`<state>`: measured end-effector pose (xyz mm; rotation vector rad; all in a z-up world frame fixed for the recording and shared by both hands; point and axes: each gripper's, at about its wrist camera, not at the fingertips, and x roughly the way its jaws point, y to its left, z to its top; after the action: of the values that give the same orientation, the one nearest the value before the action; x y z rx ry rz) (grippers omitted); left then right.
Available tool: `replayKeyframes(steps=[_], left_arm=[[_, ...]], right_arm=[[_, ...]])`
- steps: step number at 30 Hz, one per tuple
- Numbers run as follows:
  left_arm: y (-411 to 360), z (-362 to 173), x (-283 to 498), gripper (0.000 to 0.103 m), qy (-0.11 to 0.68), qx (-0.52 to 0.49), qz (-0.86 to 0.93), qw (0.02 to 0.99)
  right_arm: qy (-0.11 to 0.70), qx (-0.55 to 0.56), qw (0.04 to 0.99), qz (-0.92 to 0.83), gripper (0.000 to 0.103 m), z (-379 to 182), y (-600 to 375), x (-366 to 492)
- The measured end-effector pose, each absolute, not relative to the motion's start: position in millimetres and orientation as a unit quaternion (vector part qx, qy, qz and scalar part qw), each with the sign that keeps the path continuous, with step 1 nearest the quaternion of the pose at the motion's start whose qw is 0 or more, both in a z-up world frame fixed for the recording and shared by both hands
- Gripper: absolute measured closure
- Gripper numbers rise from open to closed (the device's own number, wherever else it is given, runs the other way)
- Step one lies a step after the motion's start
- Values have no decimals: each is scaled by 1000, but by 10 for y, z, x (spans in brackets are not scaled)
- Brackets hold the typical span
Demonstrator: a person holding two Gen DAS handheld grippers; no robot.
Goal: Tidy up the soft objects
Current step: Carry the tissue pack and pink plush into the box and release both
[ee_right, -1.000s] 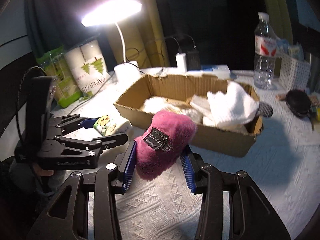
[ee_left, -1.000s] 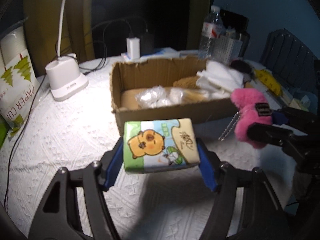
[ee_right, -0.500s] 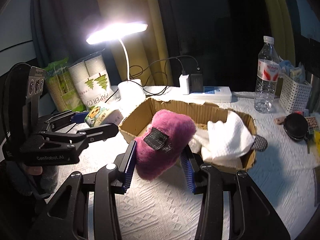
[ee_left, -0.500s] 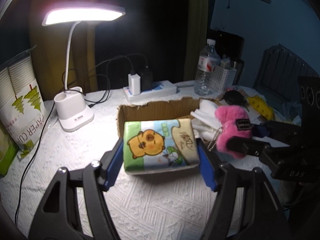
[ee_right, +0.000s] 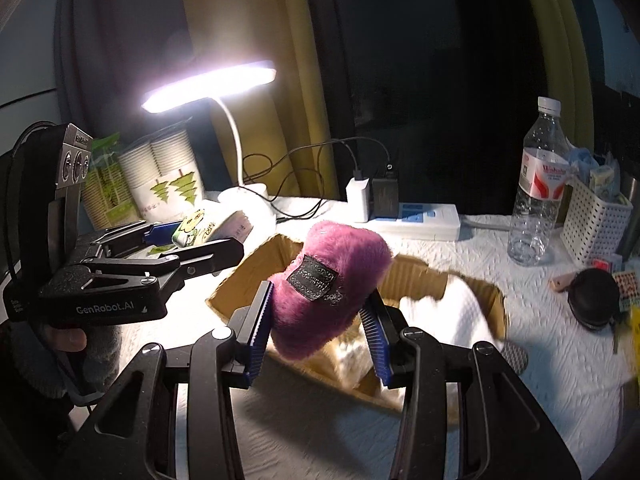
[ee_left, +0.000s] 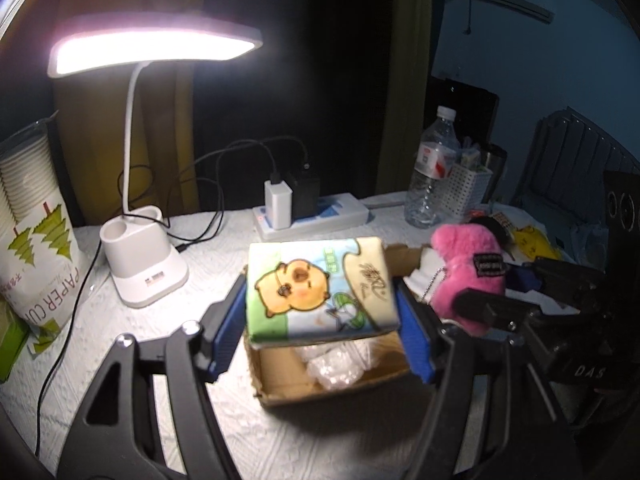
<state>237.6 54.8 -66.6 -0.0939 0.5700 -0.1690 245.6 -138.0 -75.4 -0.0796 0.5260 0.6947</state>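
Cardboard sets the scene: the open cardboard box [ee_left: 332,376] sits low and centre in the left wrist view, already holding a clear plastic bag [ee_left: 336,364] and, in the right wrist view, a white towel [ee_right: 452,316] at its right end, so we judge some sorting done. Two pieces are not yet in. Our left gripper [ee_left: 322,320] pinches the tissue pack [ee_left: 320,288] between its blue pads, held above the box's near end; our right gripper [ee_right: 318,320] clamps the pink plush toy [ee_right: 328,288] over the box's left half. Both drops remain, as we read it. From the left wrist camera we get the tissue pack's printed face and the bag beneath it, which the right wrist camera hides behind the plush. That camera, in turn, shows the towel and the box's far wall. Whether more soft things lie deeper inside we cannot say; the interior is blurred. Left of frame stands the desk lamp [ee_left: 144,272].
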Motion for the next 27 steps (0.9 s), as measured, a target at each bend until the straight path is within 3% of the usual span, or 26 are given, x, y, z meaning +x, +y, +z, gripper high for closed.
replayKeyframes(steps=[17,19,22,27], left_arm=[[480,-1000,2818,33,317,-50,-85,943],[479,-1008,2823,31,318,-50,-84,943],[496,-978,2796,20,311,-53,-81,945],[524,-892,2686,18,300,-52,-69,950]], right_arm=[[288,-28,901,323,57,-1020,-1308,2988],[289,-30,902,320,57,-1031,-1296,2996],[285,-33,906,311,51,-1024,-1296,2997],[274,-28,913,301,51,-944,-1357,2924]])
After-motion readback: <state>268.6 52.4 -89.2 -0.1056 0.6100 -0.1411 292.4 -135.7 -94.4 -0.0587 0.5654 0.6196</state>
